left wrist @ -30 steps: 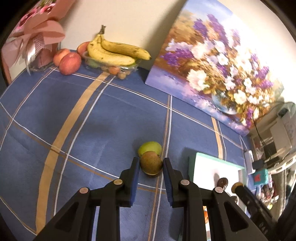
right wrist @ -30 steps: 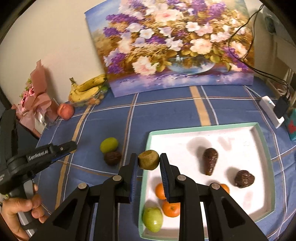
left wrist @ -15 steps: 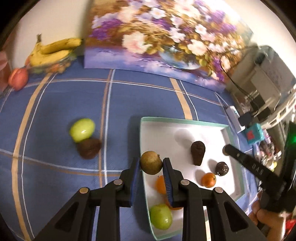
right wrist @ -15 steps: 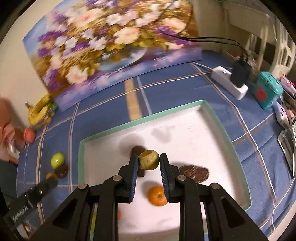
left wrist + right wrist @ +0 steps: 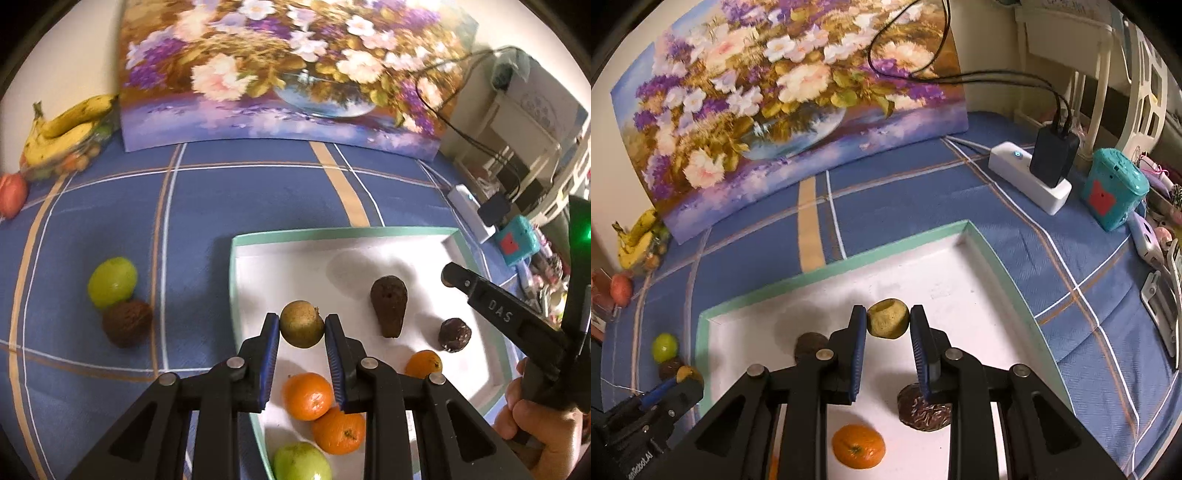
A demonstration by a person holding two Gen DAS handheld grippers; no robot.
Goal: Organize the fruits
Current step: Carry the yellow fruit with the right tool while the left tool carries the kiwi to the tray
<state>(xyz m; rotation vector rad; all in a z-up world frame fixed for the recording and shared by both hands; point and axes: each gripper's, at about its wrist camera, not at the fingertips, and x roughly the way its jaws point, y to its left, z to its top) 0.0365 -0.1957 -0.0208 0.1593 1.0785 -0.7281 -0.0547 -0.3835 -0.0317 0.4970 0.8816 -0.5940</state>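
Left claw (image 5: 301,326): clenched on brownish fruit (image 5: 302,324), over tray (image 5: 332,233).
Right claw (image 5: 888,325): grips yellowish fruit (image 5: 887,319).
Next: lower, release w/o hitting oranges (image 5: 307,396).

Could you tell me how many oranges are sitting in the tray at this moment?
3 visible: two touching oranges near the tray's front-left, one beside the dark round fruit. The left gripper may hide more.
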